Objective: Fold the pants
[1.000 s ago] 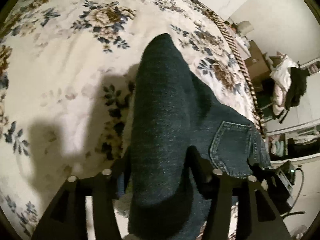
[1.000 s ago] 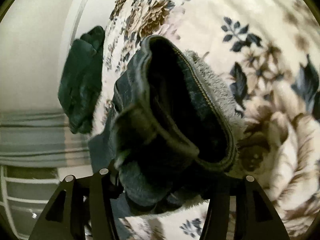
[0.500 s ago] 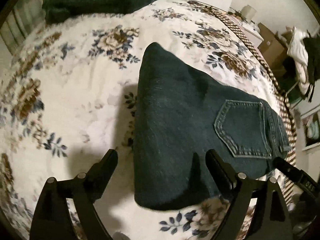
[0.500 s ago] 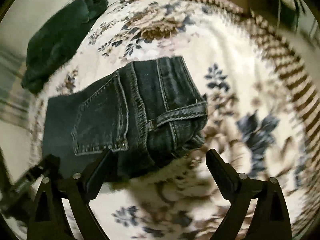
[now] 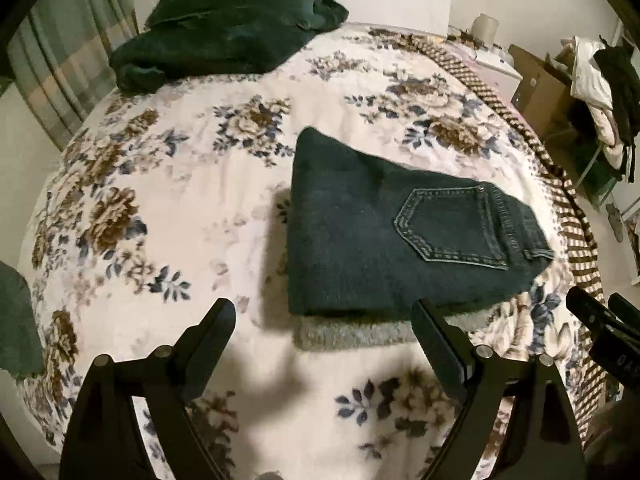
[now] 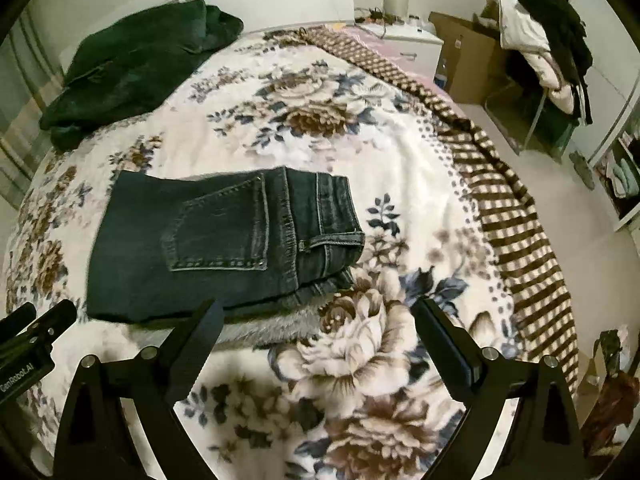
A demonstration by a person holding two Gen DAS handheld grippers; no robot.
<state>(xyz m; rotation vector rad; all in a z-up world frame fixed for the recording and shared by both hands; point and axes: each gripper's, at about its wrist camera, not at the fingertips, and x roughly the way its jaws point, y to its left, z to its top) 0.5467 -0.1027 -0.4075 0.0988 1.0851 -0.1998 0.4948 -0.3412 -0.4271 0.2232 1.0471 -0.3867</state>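
Note:
Dark blue jeans (image 5: 372,236) lie folded into a compact stack on the floral blanket (image 5: 168,184), back pocket facing up and a grey fleecy lining showing along the near edge. In the right wrist view the same jeans (image 6: 208,240) sit left of centre with the waistband to the right. My left gripper (image 5: 324,324) hangs above the near edge of the stack, open, with nothing between its fingers. My right gripper (image 6: 316,324) is also open and empty, above the blanket just near the stack's waistband end. Each gripper's body shows at the edge of the other's view.
A dark green garment (image 5: 224,28) is heaped at the bed's far left by the headboard. A brown checked blanket edge (image 6: 512,208) runs down the bed's right side. Beyond it are a cardboard box (image 6: 468,56), a clothes-laden chair (image 6: 548,52) and bare floor.
Both grippers opened and let go of the jeans, then rose and drew back. The folded jeans now lie flat on the blanket, and much more of the bed and room is in view.

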